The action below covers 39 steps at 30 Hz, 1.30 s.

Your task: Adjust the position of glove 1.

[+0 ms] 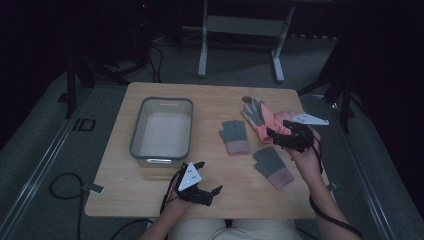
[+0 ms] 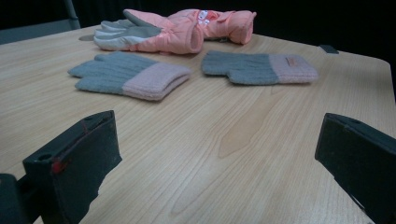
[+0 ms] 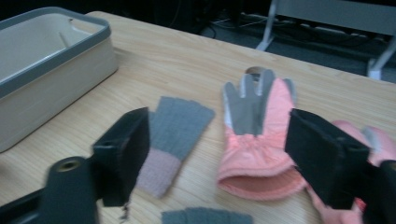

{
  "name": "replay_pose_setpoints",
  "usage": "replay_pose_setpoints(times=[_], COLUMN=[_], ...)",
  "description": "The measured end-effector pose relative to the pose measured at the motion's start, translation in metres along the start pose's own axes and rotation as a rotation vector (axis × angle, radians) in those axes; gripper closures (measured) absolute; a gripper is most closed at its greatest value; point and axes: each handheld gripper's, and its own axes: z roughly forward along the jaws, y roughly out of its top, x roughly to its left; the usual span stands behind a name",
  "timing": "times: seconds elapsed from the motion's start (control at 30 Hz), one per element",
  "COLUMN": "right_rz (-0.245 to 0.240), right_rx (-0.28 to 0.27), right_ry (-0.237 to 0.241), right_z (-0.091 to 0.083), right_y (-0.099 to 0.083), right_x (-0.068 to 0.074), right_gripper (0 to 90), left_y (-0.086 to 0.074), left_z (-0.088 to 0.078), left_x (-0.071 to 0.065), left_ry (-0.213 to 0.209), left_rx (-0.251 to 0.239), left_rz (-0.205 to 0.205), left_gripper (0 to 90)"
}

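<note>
Two grey knit gloves with pink cuffs lie flat on the wooden table (image 1: 210,100), one (image 1: 234,136) mid-table and one (image 1: 272,166) nearer the front right. Behind them, a pink padded glove (image 1: 260,117) lies palm up, with a second pink glove (image 1: 284,116) partly hidden beside it. My right gripper (image 1: 274,136) hovers over the pink glove's cuff (image 3: 259,130). It is open, with nothing pressed between its jaws. My left gripper (image 1: 211,176) sits near the front edge. It is open over bare wood (image 2: 215,154), facing the gloves (image 2: 126,72).
A grey-rimmed, cream-coloured bin (image 1: 136,131) stands at mid-left of the table with nothing visible inside it. Beyond the far edge stands a white metal frame (image 1: 240,30) on a dark floor. Cables trail on the floor at the left.
</note>
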Motion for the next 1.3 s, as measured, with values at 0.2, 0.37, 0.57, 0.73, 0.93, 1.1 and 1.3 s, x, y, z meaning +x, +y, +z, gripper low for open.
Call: replay_pose_setpoints(times=[0.2, 0.37, 0.57, 0.73, 0.93, 1.1, 1.3], right_rz=[-0.032, -0.046, -0.069, -0.066, -0.078, -0.088, -0.110], right_rx=[0.021, 0.035, 0.062, 0.083, 0.137, 0.205, 0.260], right_ry=[0.034, 0.057, 0.083, 0.098, 0.103, 0.122, 0.114], right_z=[0.019, 0.035, 0.056, 0.071, 0.092, 0.112, 0.131], right_y=[-0.001, -0.002, -0.004, -0.006, -0.006, -0.009, -0.014], right_x=[0.014, 0.025, 0.035, 0.038, 0.043, 0.045, 0.046], right_gripper=[30.4, 35.4, 41.2, 44.3, 49.7, 52.4, 56.3], left_y=[0.000, 0.000, 0.000, 0.000, 0.000, 0.000, 0.000], left_z=[0.000, 0.000, 0.000, 0.000, 0.000, 0.000, 0.000], left_x=[0.000, 0.000, 0.000, -0.001, -0.001, -0.001, -0.001], left_ry=[-0.003, -0.007, -0.008, -0.009, -0.010, -0.010, -0.011], left_rx=[0.001, 0.002, 0.001, 0.002, 0.006, 0.003, 0.004], left_rz=[-0.001, 0.001, 0.001, 0.004, 0.007, 0.005, 0.006], left_gripper=[0.0, 0.0, 0.0, 0.0, 0.0, 0.0, 0.0])
